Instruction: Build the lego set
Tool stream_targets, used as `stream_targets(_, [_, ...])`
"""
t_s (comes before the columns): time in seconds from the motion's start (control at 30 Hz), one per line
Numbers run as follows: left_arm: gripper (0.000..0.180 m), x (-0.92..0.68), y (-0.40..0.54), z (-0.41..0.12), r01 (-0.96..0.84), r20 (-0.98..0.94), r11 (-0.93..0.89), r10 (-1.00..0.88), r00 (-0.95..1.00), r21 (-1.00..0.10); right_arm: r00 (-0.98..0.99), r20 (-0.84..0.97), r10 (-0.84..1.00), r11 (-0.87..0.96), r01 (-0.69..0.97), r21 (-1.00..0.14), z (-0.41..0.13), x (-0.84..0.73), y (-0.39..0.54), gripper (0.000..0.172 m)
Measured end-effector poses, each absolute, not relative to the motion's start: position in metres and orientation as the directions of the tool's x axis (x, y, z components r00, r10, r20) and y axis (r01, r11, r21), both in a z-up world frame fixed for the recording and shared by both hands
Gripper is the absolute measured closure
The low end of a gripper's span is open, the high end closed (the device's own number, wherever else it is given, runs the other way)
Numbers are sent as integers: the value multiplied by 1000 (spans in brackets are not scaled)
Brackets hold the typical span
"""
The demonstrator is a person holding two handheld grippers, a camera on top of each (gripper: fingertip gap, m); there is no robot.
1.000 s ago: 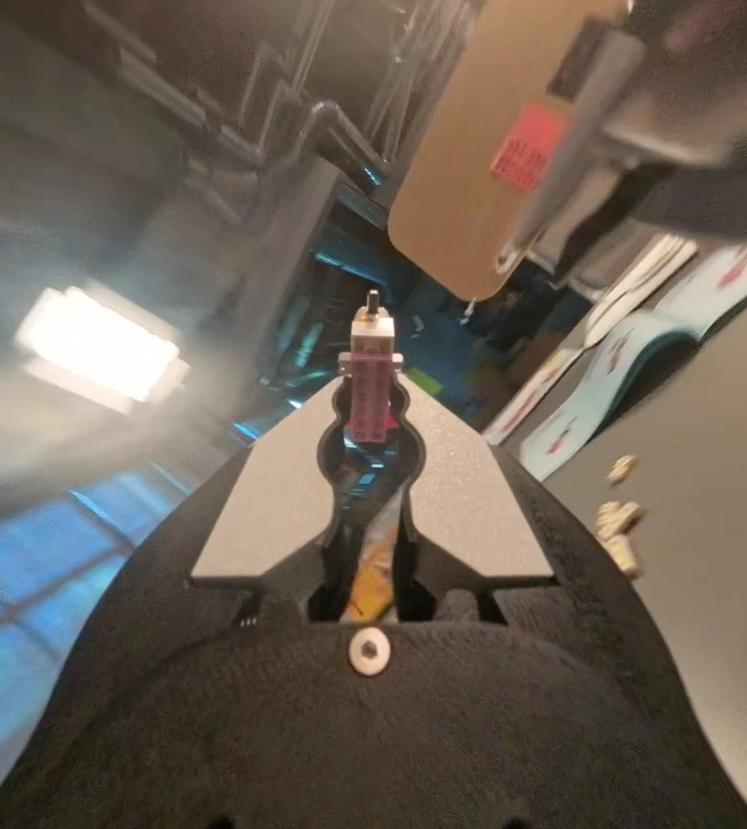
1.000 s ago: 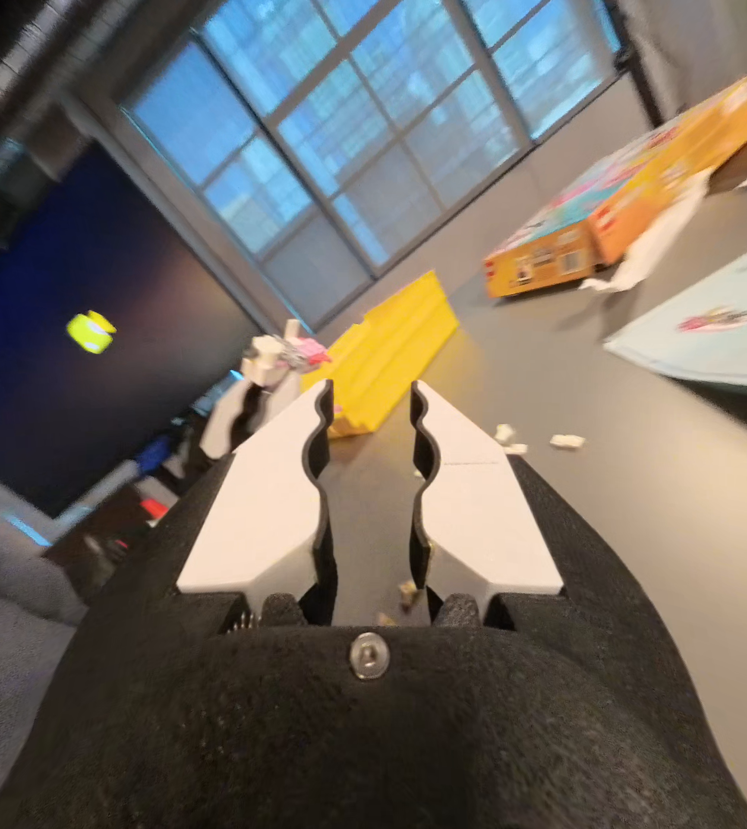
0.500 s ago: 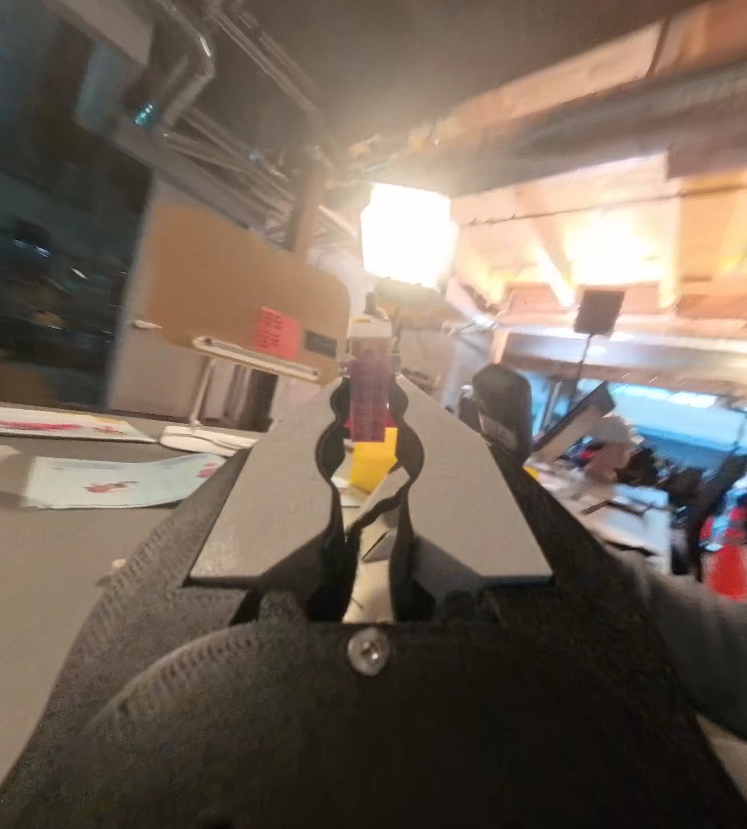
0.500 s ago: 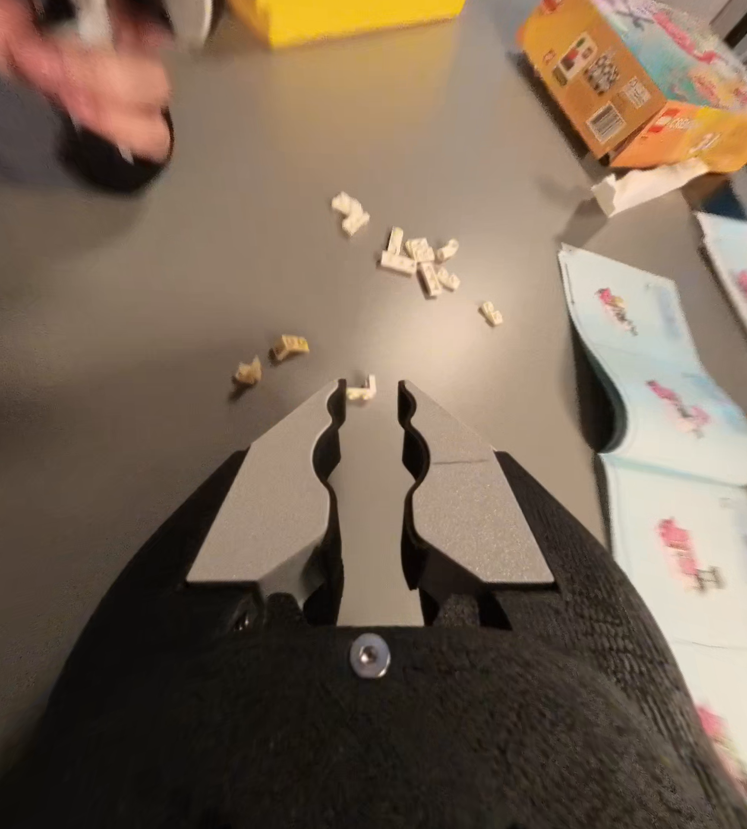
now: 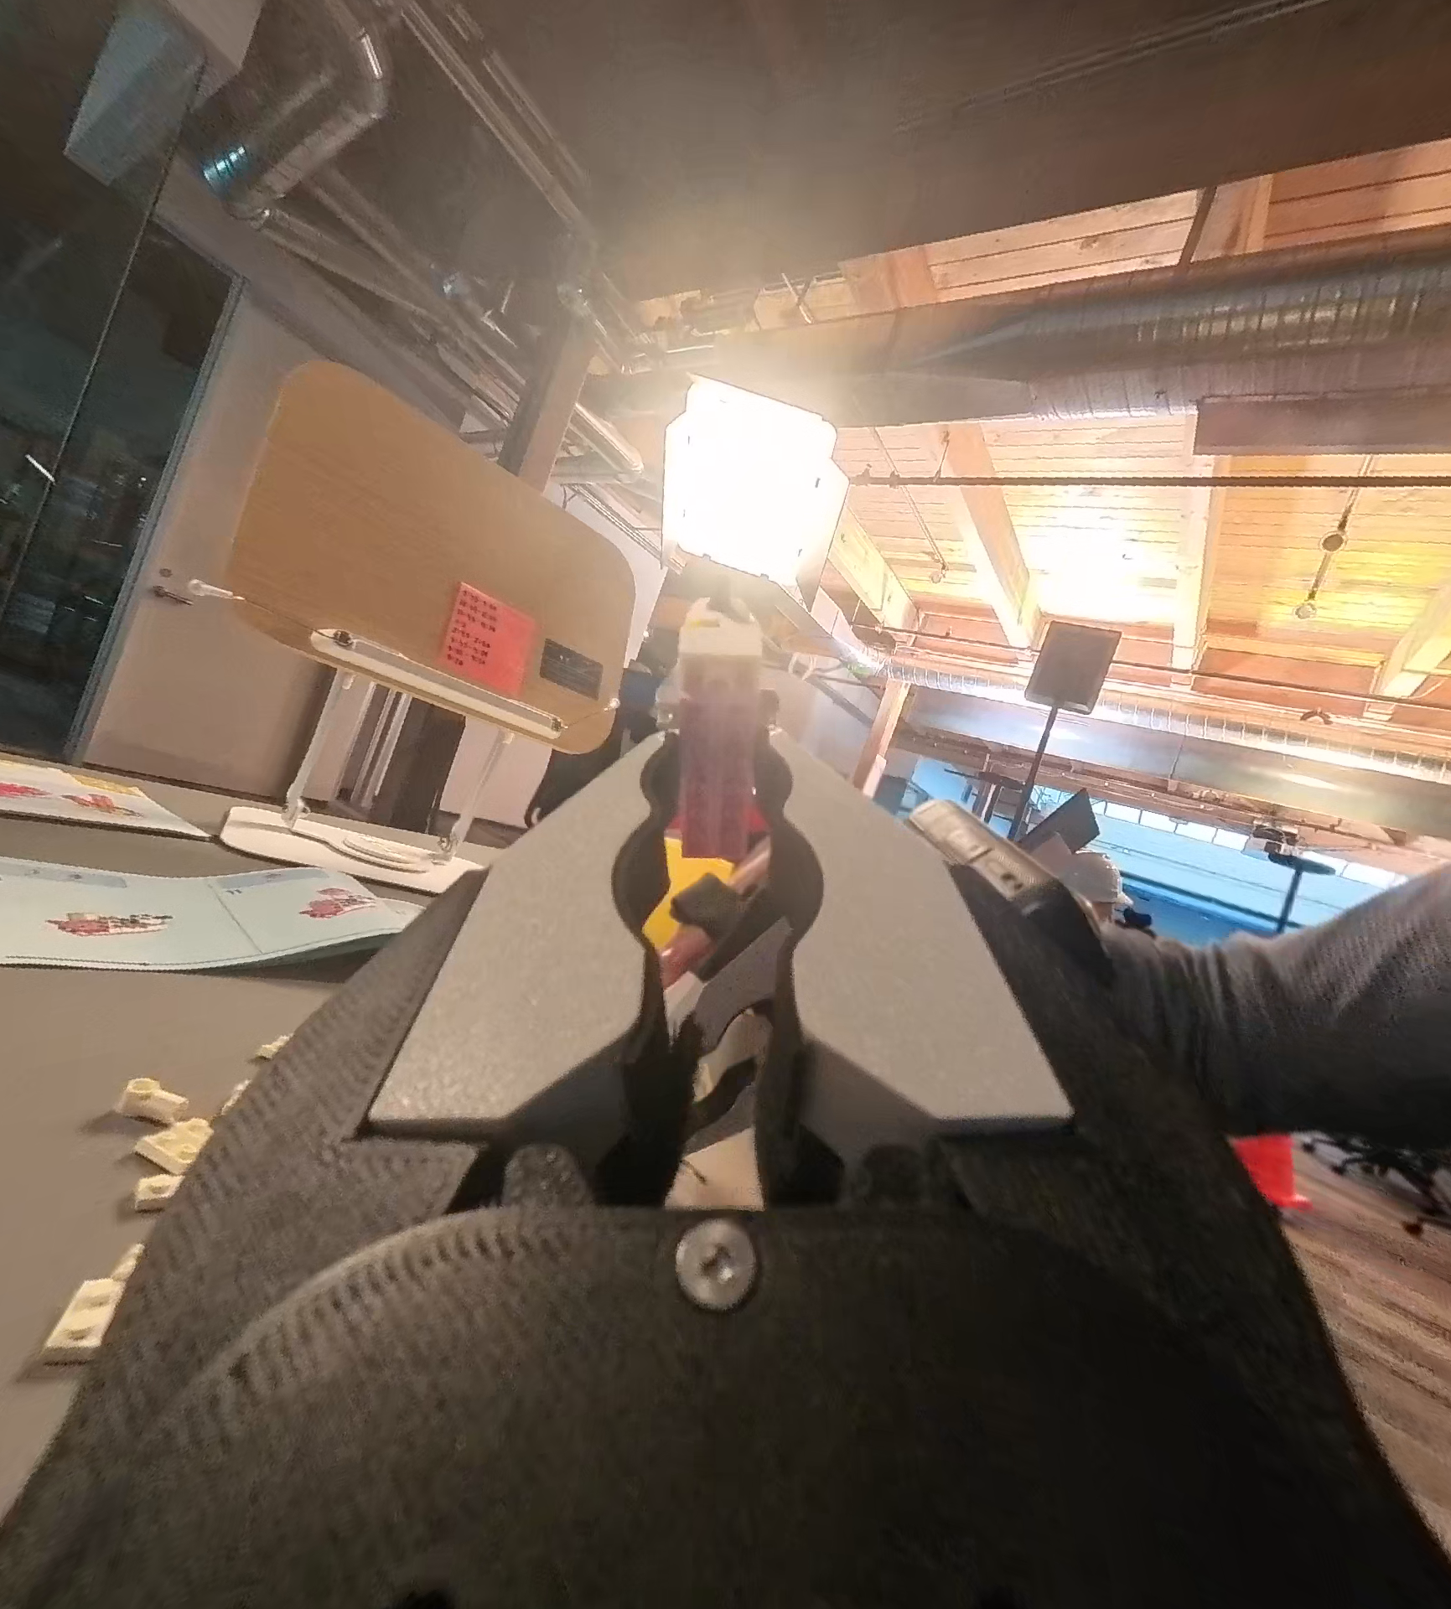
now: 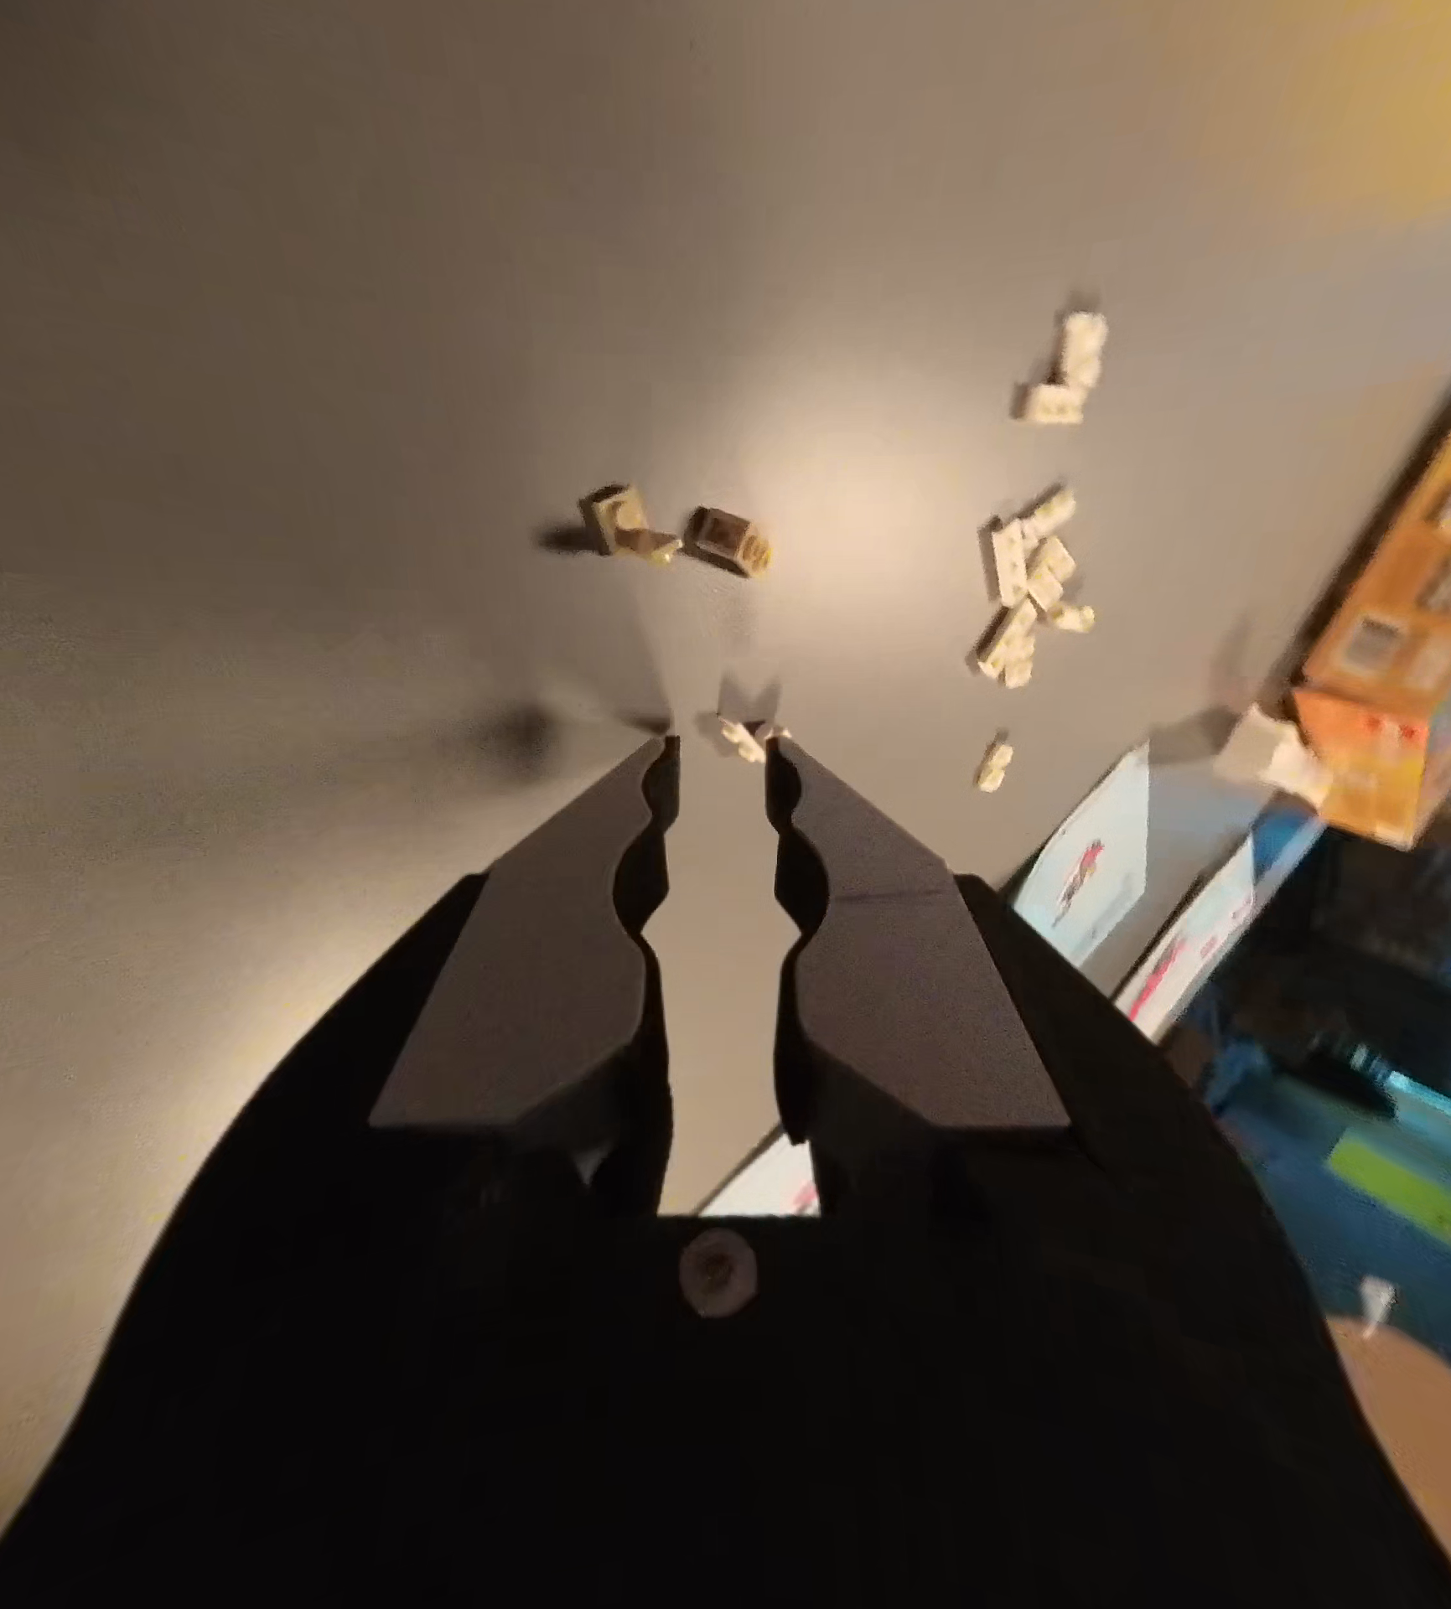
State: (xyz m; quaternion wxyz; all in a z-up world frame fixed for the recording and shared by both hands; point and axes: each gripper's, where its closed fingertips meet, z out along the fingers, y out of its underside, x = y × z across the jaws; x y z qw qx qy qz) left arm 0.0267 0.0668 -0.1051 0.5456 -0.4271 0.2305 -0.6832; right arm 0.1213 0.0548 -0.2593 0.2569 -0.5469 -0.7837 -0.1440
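Observation:
My left gripper is shut on a small brick assembly: a magenta studded body with a white piece on top. It sticks up past the fingertips, held off the grey table. My right gripper is open and points down at the table. A small white piece lies on the table just at its right fingertip; the left fingertip stands clear of it. A person's grey sleeve shows at the right of the left wrist view.
Loose white pieces and two tan pieces lie ahead of the right gripper. An orange box and open booklets are at its right. In the left wrist view: booklets, loose pieces, a wooden board on a white stand. The left gripper's tips are roughly 20 centimeters from the right gripper's.
My right gripper swung from facing the room down onto the table and its jaws narrowed around the spot by the small white piece. My left gripper turned, keeping the magenta assembly.

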Motion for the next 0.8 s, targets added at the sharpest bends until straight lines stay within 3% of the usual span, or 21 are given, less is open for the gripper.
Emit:
stream_targets(0.27, [165, 27, 60, -103, 542, 321, -315, -943, -86, -779, -431, 384, 816, 454, 890, 36, -265, 121, 60, 156])
stream_targets(0.4, [165, 26, 58, -102, 545, 318, -322, -942, -105, -774, -360, 299, 884, 388, 921, -38, -269, 120, 61, 167])
stream_targets(0.5, [165, 25, 59, -102, 551, 327, -333, -938, -114, -765, -176, 292, 940, 243, 947, -210, -262, 112, 69, 171])
stream_targets(0.6, [165, 21, 62, -100, 572, 342, -352, -931, -130, -741, 159, 320, 934, 44, 838, -545, -226, 97, 90, 172])
stream_targets(0.7, [166, 15, 65, -97, 606, 349, -361, -926, -144, -708, 421, 167, 892, -55, 466, -883, -163, 76, 90, 172])
stream_targets(0.8, [166, 12, 62, -92, 629, 329, -362, -928, -174, -688, 442, -62, 895, -67, -4, -998, -94, 60, 68, 172])
